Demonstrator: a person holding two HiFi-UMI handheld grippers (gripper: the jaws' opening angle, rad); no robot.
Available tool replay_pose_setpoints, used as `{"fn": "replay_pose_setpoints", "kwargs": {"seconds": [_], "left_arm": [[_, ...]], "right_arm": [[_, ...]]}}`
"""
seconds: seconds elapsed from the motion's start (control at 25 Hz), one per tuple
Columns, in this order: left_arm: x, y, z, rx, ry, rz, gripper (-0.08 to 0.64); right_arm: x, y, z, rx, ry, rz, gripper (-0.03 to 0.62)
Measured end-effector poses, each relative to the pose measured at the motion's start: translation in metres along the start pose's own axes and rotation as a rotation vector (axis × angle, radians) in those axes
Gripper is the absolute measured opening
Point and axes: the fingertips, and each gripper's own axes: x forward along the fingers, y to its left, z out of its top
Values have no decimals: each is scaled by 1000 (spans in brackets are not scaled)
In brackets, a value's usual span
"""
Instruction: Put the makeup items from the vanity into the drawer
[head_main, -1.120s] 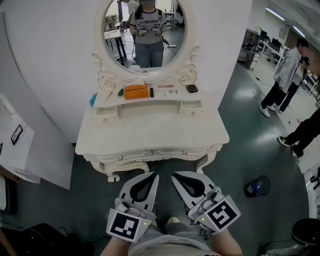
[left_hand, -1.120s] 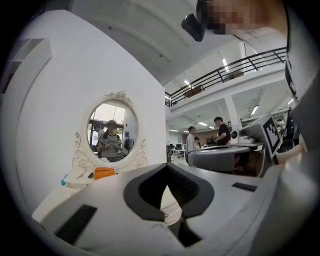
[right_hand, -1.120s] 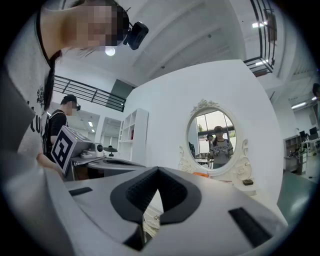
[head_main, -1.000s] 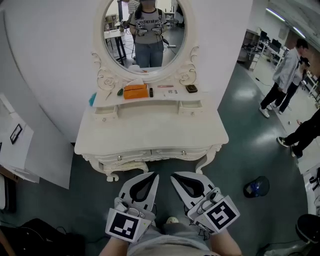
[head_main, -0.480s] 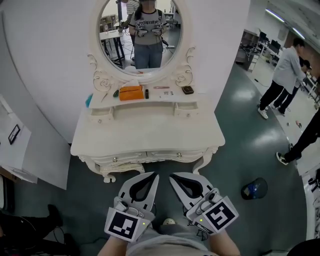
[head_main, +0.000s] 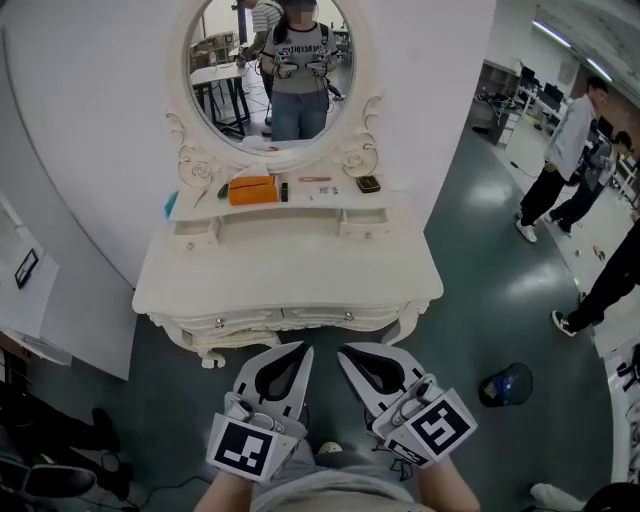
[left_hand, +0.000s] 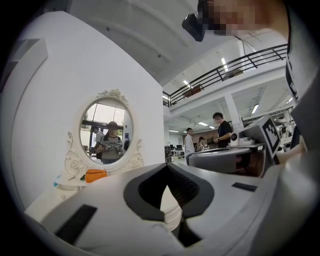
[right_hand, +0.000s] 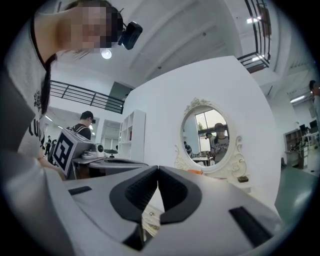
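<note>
only head view shows blue cap (head_main: 508, 384) right of vanity (head_main: 290, 275).

Right gripper (right_hand: 158, 169): jaws starting to open, tips near together, nothing between. Oval vanity mirror (right_hand: 212, 139) at 3 o'clock.

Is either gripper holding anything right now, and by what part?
Nothing is held. The left gripper is shut and empty; the right gripper is just starting to open, with nothing between its jaws.
</note>
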Motion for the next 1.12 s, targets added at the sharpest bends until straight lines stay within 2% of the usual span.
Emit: {"fn": "replay_pose_setpoints", "kwargs": {"seconds": [0.28, 0.48, 1.12], "left_arm": [[25, 9, 2, -3, -2, -16, 8], [51, 23, 1, 7, -2, -71, 9], [131, 121, 8, 15, 11, -243, 9]], "right_arm": [[6, -27, -1, 9, -4, -40, 26], [22, -51, -2, 7, 5, -91, 26], [126, -115, -6, 53, 10, -240, 28]]}}
